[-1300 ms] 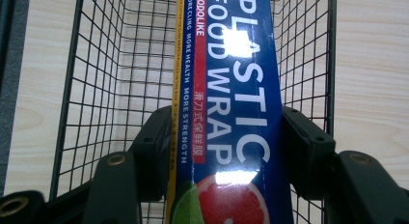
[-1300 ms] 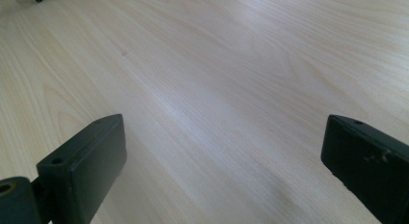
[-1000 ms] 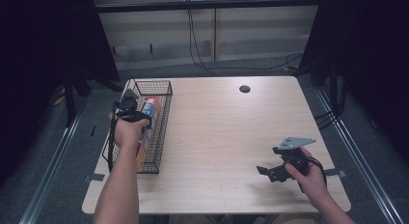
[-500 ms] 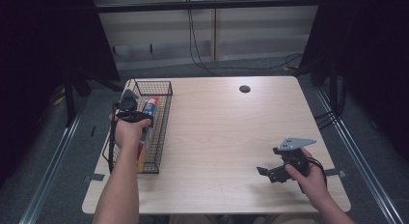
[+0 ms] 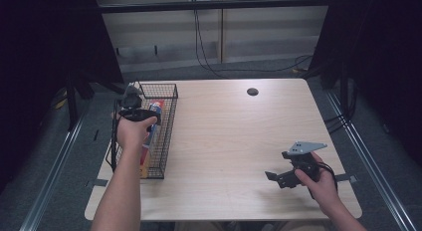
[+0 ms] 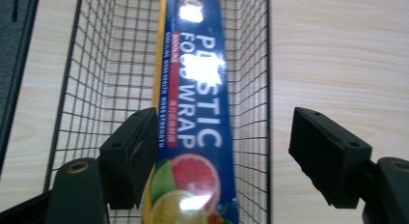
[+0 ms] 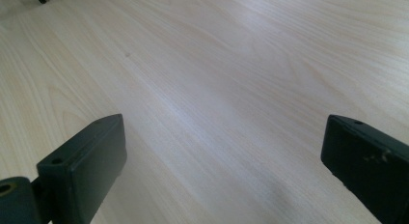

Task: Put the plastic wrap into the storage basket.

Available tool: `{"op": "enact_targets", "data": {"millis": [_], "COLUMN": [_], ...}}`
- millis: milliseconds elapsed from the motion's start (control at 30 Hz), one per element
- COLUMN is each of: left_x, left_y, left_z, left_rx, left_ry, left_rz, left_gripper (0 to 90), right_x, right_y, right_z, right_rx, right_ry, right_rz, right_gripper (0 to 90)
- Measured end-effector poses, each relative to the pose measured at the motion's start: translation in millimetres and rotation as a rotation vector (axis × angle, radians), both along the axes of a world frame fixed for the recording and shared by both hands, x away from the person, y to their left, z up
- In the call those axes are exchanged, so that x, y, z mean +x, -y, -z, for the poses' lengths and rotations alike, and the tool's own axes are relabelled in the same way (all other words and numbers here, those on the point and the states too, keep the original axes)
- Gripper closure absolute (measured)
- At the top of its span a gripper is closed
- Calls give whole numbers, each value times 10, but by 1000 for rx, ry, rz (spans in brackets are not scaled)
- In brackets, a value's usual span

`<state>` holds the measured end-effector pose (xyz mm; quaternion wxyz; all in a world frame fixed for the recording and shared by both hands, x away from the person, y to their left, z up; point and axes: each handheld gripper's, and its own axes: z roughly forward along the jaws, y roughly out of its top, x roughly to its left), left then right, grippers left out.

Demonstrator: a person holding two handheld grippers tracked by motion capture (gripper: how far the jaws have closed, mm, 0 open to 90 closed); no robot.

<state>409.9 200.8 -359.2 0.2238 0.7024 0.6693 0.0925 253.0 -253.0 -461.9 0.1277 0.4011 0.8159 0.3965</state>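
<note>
A long blue plastic wrap box (image 6: 197,113) with fruit pictures lies lengthwise in the black wire basket (image 6: 96,64). My left gripper (image 6: 224,122) hangs over it. Its jaws have just been opening and stand apart, with the box lying lower down between them, close to the left pad. In the high view the left gripper (image 5: 133,102) is above the basket (image 5: 169,121) at the table's left edge, and the box (image 5: 155,109) shows beside the hand. My right gripper (image 5: 277,166) rests low over the front right of the table, open with nothing between its fingers (image 7: 222,137).
The pale wooden table (image 5: 234,136) has a small dark round cap (image 5: 252,91) near its far edge. Metal rails (image 5: 368,166) run along both sides of the table, and cables hang behind it.
My left gripper has let go of the box and risen slightly over the basket. The right hand has stayed where it was.
</note>
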Motion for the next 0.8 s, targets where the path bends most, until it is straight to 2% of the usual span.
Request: {"op": "enact_targets", "data": {"millis": [267,667,800], "left_x": [-21,-50,-66], "left_y": [220,572,651], "left_z": [-78,-51,-38], "left_rx": [-26,-72,-71], "left_ry": [26,57,67], "left_rz": [51,142,159], "left_gripper": [234,216,212], "right_x": [-7,-7,-4], "right_y": [10,13,16], "right_z": [-11,-13,-11], "right_rx": [7,4,5], "right_ry": [2,4,5], "right_rz": [0,2,4], "right_gripper": [18,18,18]}}
